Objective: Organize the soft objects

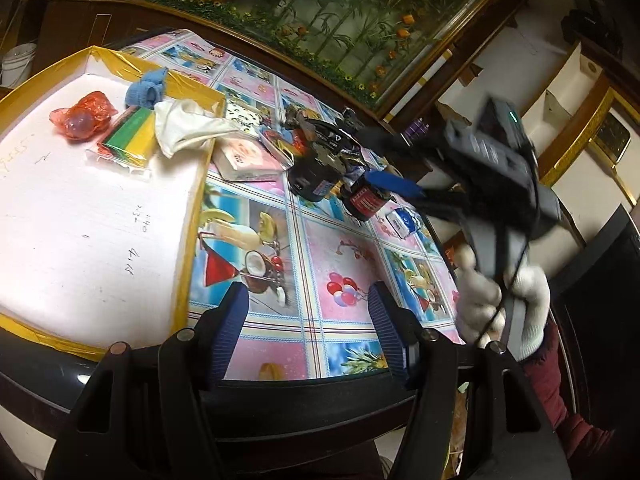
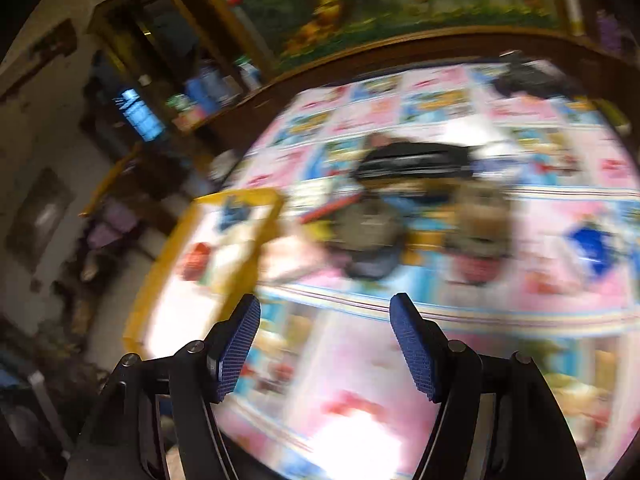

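Observation:
A yellow-rimmed white tray (image 1: 100, 220) lies at the left of the table. In its far end sit a red plastic bag with a ball (image 1: 82, 116), a wrapped green and yellow sponge (image 1: 128, 140) and a blue sock (image 1: 146, 88). A white cloth (image 1: 184, 124) hangs over the tray's right rim. My left gripper (image 1: 307, 292) stands open over the patterned tablecloth, nothing between its fingers. My right gripper (image 1: 372, 156), blurred and held by a white-gloved hand (image 1: 500, 300), hovers above the clutter at the right. In its own blurred view the right gripper (image 2: 325, 304) is open and empty, with the tray (image 2: 240, 196) at the left.
Beside the tray lie a pink tissue pack (image 1: 248, 158), a black cylinder (image 1: 316, 176), a red can (image 1: 366, 200) and a small blue and white box (image 1: 402, 220). A large framed painting (image 1: 320, 12) stands behind the table. The table's dark front edge runs just below my left fingers.

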The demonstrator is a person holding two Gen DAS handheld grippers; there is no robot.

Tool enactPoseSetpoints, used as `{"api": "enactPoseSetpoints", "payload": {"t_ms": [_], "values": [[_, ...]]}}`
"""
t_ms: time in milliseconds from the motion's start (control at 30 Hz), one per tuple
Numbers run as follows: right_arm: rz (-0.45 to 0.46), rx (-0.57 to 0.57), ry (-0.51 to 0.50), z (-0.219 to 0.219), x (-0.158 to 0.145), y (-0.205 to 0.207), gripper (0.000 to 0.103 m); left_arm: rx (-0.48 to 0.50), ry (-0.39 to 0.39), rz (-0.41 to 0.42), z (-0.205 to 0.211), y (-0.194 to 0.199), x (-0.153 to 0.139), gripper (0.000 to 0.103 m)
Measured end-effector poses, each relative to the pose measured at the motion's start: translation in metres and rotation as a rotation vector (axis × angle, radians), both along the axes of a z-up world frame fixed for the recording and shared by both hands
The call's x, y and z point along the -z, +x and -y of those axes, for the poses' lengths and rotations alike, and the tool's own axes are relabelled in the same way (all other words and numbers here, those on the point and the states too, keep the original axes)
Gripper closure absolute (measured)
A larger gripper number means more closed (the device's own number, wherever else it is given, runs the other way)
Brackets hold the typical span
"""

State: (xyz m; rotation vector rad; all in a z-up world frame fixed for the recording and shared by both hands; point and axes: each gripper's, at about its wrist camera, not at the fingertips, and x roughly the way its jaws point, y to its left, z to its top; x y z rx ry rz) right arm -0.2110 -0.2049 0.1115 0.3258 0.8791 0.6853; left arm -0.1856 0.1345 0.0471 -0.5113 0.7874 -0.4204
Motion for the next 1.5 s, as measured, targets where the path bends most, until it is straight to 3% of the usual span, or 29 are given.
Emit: {"api": "enactPoseSetpoints", "payload": {"t_ms": [133, 267, 433, 600, 767, 867, 1000, 1067, 1133, 1167, 1367, 1500], "values": [[-0.09, -0.081, 0.092, -0.056, 0.0, 0.05, 0.034, 0.006, -0.009, -0.01, -0.005, 0.004, 0.007, 0.042], [-0.25, -0.101, 0.19, -0.092, 0.021, 0.102, 0.034, 0.024, -0.006, 0.007, -0.005, 0.003, 0.006, 0.042], [-0.407, 0.015, 0.179, -0.105, 0.059, 0.143, 0.033, 0.038, -0.01, 0.016, -0.006, 0.002, 0.005, 0.042], [-0.465, 0.106, 0.154, -0.087, 0.069, 0.138, 0.038, 0.029, -0.014, 0.014, -0.007, 0.001, 0.005, 0.042], [-0.458, 0.075, 0.084, -0.073, 0.062, 0.095, 0.037, 0.018, -0.001, 0.024, -0.007, -0.002, -0.002, 0.042], [-0.468, 0.006, 0.131, -0.052, 0.055, 0.068, 0.037, 0.026, 0.04, 0.048, -0.002, -0.006, -0.012, 0.042], [-0.29, 0.008, 0.197, 0.009, 0.019, 0.022, 0.035, 0.053, 0.158, 0.055, 0.014, 0.0, -0.022, 0.042], [-0.175, 0.094, 0.177, 0.058, -0.001, -0.001, 0.027, 0.071, 0.207, 0.04, 0.026, 0.009, -0.023, 0.042], [-0.101, 0.217, 0.117, 0.104, -0.011, -0.013, 0.006, 0.092, 0.237, 0.018, 0.039, 0.023, -0.021, 0.042], [-0.087, 0.283, 0.095, 0.127, -0.012, -0.016, 0.006, 0.096, 0.251, 0.005, 0.045, 0.031, -0.021, 0.042], [-0.18, 0.489, 0.096, 0.224, 0.017, -0.021, 0.006, 0.123, 0.298, -0.065, 0.08, 0.077, -0.011, 0.042], [-0.234, 0.499, 0.116, 0.228, 0.035, -0.001, 0.006, 0.105, 0.368, -0.109, 0.094, 0.105, 0.002, 0.042]]}}
